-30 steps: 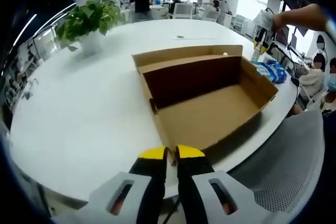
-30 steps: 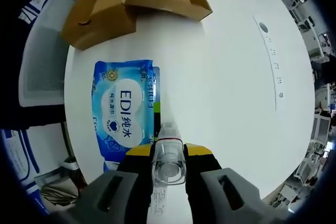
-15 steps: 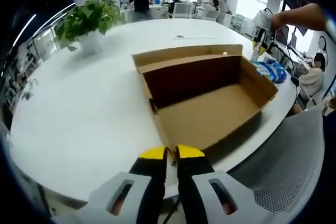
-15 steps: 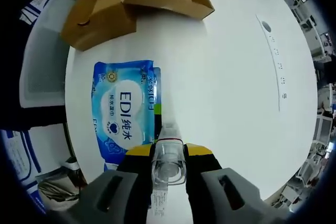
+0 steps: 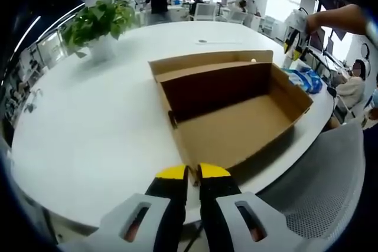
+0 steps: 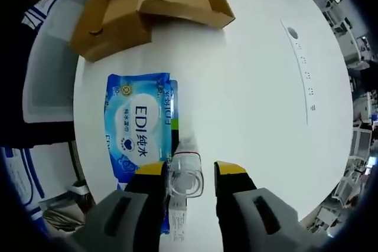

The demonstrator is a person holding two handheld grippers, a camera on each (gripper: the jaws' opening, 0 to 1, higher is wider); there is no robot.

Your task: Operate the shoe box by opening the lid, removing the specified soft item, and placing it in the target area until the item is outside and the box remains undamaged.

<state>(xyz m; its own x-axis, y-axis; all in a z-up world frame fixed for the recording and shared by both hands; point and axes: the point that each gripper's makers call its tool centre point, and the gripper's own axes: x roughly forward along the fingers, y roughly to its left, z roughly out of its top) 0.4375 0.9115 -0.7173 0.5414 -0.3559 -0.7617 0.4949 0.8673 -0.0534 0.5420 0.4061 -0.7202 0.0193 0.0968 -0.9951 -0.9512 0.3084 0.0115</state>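
The brown shoe box [image 5: 236, 107] stands open on the white round table [image 5: 88, 128], lid folded back, nothing inside. My left gripper [image 5: 193, 173] is shut on the box's near wall at the corner. The box [image 6: 118, 13] also lies at the top of the right gripper view. A blue wet-wipe pack [image 6: 139, 125] marked EDI lies flat on the table beside it. My right gripper [image 6: 190, 169] is open, with a clear plastic piece [image 6: 184, 176] at the pack's edge lying loose between the jaws. In the left gripper view the pack [image 5: 304, 79] lies right of the box, under the right gripper [image 5: 292, 44].
A potted plant [image 5: 100, 25] stands at the table's far left. A grey mesh chair [image 5: 322, 187] sits at the near right table edge. A line of small round sockets [image 6: 302, 66] runs across the tabletop. Several people are at desks in the background.
My right gripper's jaws have parted and let go of the clear plastic piece, which now lies between them. The left gripper and the box have not moved.
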